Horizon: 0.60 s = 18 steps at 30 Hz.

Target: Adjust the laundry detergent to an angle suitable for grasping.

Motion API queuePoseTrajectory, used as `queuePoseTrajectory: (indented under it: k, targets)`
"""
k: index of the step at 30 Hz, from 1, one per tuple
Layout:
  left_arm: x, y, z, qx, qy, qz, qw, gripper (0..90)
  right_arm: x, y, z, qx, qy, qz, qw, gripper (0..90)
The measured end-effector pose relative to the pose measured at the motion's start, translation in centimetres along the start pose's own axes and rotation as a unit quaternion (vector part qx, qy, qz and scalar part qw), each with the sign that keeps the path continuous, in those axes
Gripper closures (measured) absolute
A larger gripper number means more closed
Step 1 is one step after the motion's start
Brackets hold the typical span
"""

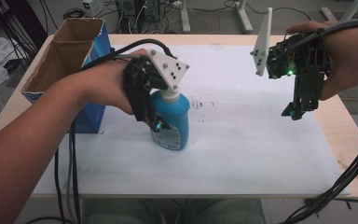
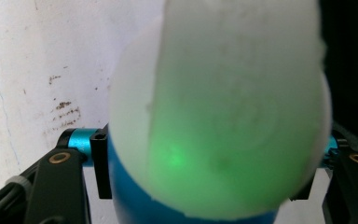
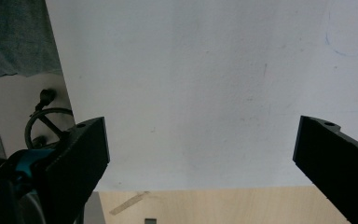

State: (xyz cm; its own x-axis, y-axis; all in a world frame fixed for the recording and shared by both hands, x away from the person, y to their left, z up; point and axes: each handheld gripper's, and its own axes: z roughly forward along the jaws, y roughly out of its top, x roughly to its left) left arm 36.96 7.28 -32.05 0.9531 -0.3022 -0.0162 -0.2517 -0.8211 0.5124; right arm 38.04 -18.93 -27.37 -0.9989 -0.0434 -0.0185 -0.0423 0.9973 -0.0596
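the left gripper has its black jaws clamped on the sides of one glossy blue plastic bottle, rounded at the shoulder with a white pump top, standing upright on the smooth white sheet near the table's middle. the right gripper hangs above the sheet's right part with its two jaws wide apart and nothing between them. one open corrugated cardboard box stands left of the bottle; in the left gripper view the pump top is a close white blur that hides the bottle's label.
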Motion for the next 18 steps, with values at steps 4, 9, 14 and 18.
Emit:
queuePoseTrajectory:
  k: [4, 9, 14, 18]
  targets:
    - [0.0, 0.0, -0.3, 0.008, 0.005, -0.013, 0.9999, 28.6, 0.0, 0.0, 0.0, 0.000, 0.000, -0.001, 1.0000, 2.6]
    - [-0.1, 0.1, -1.0, 0.020, 0.010, -0.022, 0.9995, 26.8, 0.0, 0.1, 0.0, 0.000, -0.001, -0.003, 1.0000, 2.6]
    - [-0.2, 0.1, -1.5, 0.041, 0.013, -0.026, 0.9987, 25.3, -0.1, 0.2, 0.0, 0.000, 0.000, -0.003, 1.0000, 2.6]
    - [-0.4, 0.3, -2.0, 0.050, 0.016, -0.032, 0.9981, 22.4, -0.2, 0.3, 0.0, 0.000, 0.000, -0.003, 1.0000, 2.6]
